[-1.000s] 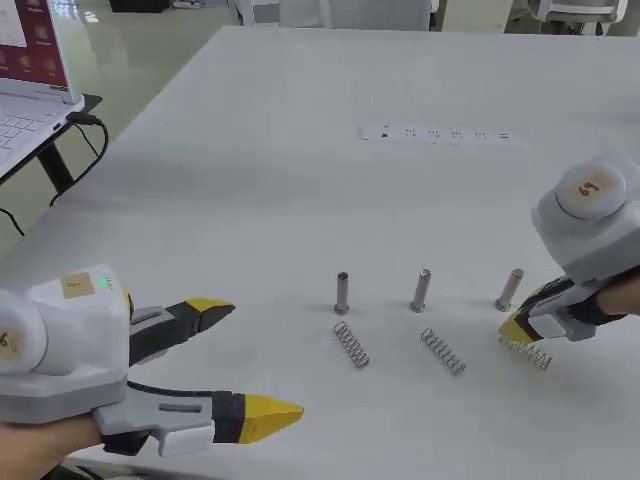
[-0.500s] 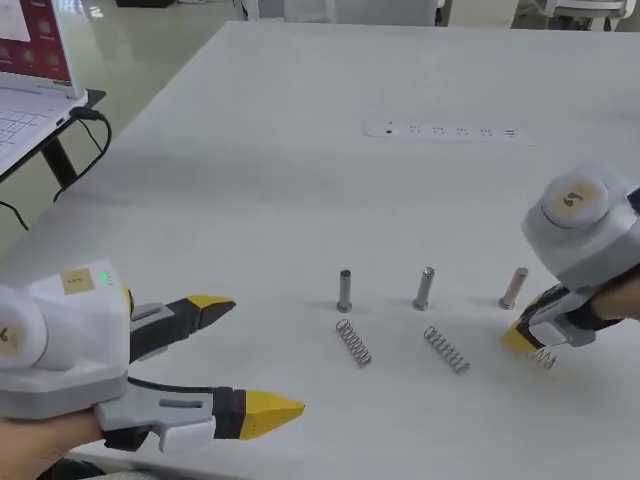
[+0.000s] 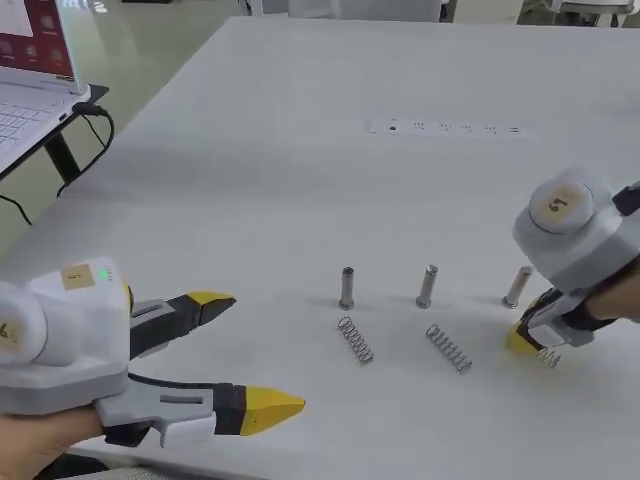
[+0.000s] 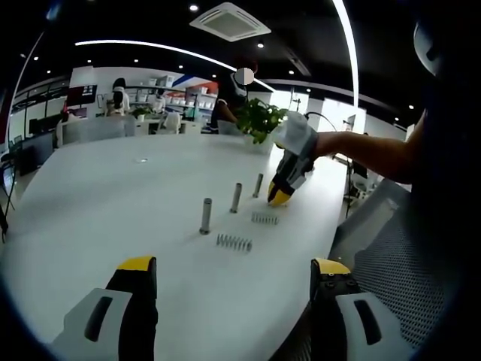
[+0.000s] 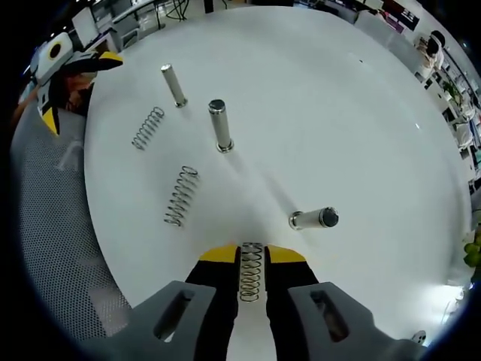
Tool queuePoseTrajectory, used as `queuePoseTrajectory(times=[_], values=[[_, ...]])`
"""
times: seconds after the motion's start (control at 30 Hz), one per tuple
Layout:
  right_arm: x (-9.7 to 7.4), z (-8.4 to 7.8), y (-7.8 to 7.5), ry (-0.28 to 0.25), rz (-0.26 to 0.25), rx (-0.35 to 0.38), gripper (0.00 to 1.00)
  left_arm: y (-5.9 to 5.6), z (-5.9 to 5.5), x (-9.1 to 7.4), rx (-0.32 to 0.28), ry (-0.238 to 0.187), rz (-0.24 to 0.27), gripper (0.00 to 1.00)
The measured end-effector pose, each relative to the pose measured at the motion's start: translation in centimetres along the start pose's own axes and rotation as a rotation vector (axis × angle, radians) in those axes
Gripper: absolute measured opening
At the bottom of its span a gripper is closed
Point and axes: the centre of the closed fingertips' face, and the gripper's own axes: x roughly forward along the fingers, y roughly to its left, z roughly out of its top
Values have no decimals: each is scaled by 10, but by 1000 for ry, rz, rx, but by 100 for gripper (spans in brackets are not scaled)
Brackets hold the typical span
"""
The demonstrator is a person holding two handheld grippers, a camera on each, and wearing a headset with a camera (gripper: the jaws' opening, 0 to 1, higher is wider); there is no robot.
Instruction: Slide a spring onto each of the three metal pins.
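Note:
Three metal pins stand upright in a row on the white table: left pin [image 3: 347, 287], middle pin [image 3: 428, 285], right pin [image 3: 517, 286]. Two loose springs [image 3: 355, 340] [image 3: 448, 347] lie just in front of the left and middle pins. The third spring [image 5: 251, 271] lies low on the table, with my right gripper [image 5: 252, 259] shut on it beside the right pin [image 5: 321, 218]. In the head view that gripper [image 3: 530, 340] hides most of the spring [image 3: 547, 357]. My left gripper [image 3: 250, 352] hovers open and holds nothing at the near left, well away from the pins [image 4: 206, 216].
An open laptop [image 3: 30, 80] stands on a side stand at the far left, with a cable hanging off it. A flush power strip [image 3: 445, 128] sits in the table beyond the pins. The table's near edge runs just under my left gripper.
My right gripper has come down and closed its jaws around the right-hand spring, which now shows less in the head view. The left gripper has held still.

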Motion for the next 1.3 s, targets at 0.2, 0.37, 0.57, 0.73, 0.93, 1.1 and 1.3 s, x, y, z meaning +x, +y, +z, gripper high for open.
queuePoseTrajectory(times=[0.2, 0.37, 0.57, 0.73, 0.93, 1.1, 1.3], values=[[0, 0, 1, 9, 11, 5, 9, 0, 0, 0, -3, 0, 0, 80], [0, 0, 0, 16, 16, 12, 9, 1, 0, 1, -5, 0, 0, 80], [1, 0, -1, 34, 16, 13, 8, 3, 0, 1, -3, -1, 5, 80], [0, 0, -1, 37, 11, 7, 8, 4, 0, 0, -1, -2, 7, 80], [-7, 5, -2, 4, 0, 21, 8, 4, 1, 0, 1, -1, 5, 80], [-15, 11, -3, -29, -9, 26, 8, 4, 0, 0, 4, 2, 0, 80], [-21, 16, -3, -54, -23, 24, 8, 4, 1, 0, 5, 0, -1, 80]])
